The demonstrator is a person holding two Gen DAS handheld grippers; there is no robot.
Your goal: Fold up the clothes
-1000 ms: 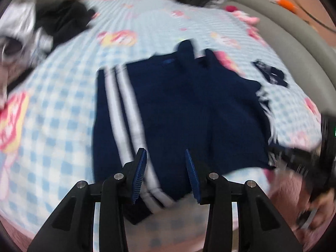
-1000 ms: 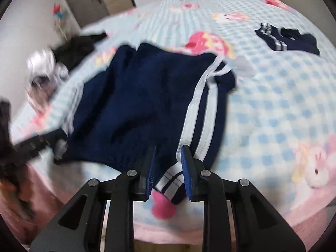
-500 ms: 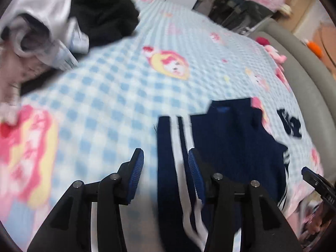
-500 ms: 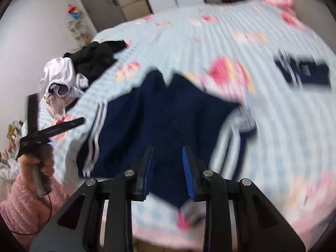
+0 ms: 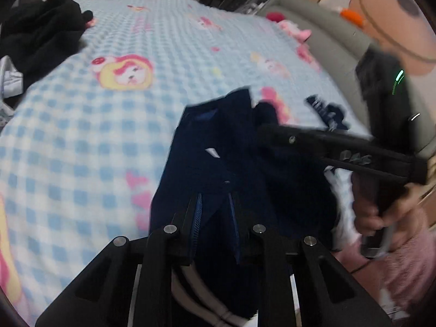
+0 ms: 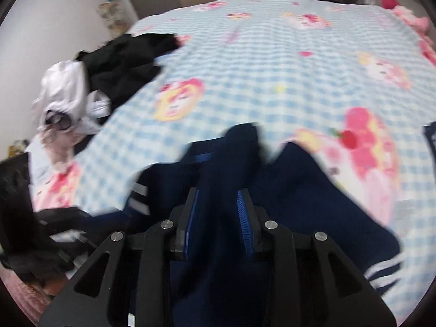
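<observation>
both grippers now reach over the navy shorts (image 5: 218, 158), left gripper (image 5: 215, 212) and right gripper (image 6: 218, 212) each apart around bunched cloth, so the fold is starting.

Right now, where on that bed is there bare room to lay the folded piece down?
The widest free stretch of the checked bedspread runs beyond the navy garment, between the black clothes pile on the left and the pink toys at far right. It is crowded by that pile and the white clothing.
</observation>
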